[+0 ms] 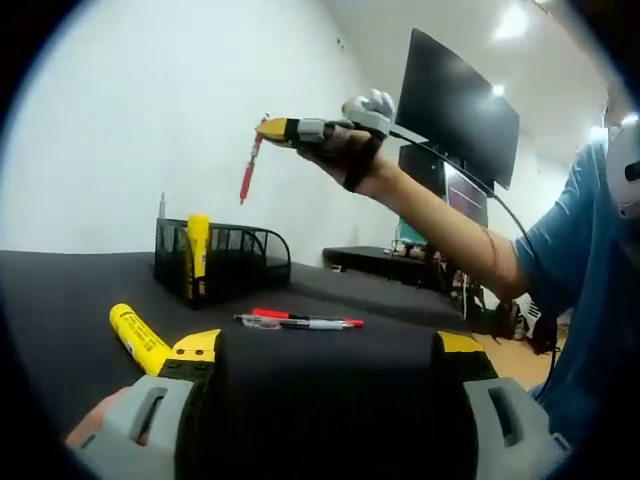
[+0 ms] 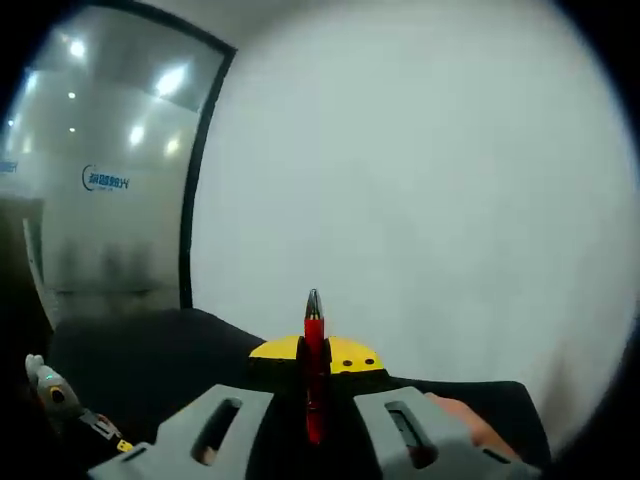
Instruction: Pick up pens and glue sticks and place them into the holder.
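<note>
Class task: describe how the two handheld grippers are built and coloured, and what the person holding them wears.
Both the left gripper and right gripper have grey slotted jaws with yellow tips. A black cable trails from the right gripper. The person wears a blue short sleeve.

red pen point(image 2: 314, 375) | yellow glue stick point(image 1: 138, 338) | black mesh holder point(image 1: 222, 262)
</note>
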Tool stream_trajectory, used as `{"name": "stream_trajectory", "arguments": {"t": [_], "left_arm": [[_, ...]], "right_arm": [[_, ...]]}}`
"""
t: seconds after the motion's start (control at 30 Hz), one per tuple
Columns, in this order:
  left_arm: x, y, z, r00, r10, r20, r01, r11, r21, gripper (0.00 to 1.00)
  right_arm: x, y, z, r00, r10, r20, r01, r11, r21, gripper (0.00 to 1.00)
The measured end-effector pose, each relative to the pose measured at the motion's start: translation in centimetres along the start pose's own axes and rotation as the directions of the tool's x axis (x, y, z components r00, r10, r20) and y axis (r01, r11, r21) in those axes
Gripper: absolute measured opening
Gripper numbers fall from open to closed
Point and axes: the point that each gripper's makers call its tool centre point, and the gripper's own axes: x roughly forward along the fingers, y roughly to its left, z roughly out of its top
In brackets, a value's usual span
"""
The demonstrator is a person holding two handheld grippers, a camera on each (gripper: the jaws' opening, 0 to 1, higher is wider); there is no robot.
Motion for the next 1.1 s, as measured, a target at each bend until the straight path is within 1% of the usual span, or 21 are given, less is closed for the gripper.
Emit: {"name": "stream_trajectory", "arguments": {"t": [0.1,0.27,0.6,0.8,1.1], "left_arm": [[0.0,0.0,0.0,1.000,-0.002,-0.002,0.002,1.000,0.003,0.78],[0.1,-0.1,-0.1,1.000,-0.007,-0.008,0.007,1.000,0.009,0.78],[0.1,-0.2,-0.2,1.000,-0.011,-0.013,0.011,1.000,0.018,0.78],[0.1,-0.3,-0.2,1.000,-0.014,-0.015,0.014,1.000,0.023,0.78],[0.1,-0.4,-0.2,1.000,-0.018,-0.013,0.019,1.000,0.025,0.78]], "right_arm": [[1.2,0.0,0.0,1.000,0.003,-0.001,-0.003,1.000,-0.011,0.05],[3.2,0.1,-0.5,1.000,0.010,0.001,-0.010,1.000,0.000,0.05],[6.4,0.6,-3.5,0.999,0.002,-0.038,-0.002,1.000,0.007,0.05],[7.5,1.2,-4.7,0.999,-0.010,-0.046,0.010,1.000,0.012,0.05],[8.8,1.9,-5.9,0.998,-0.029,-0.063,0.028,0.999,-0.016,0.05]]}}
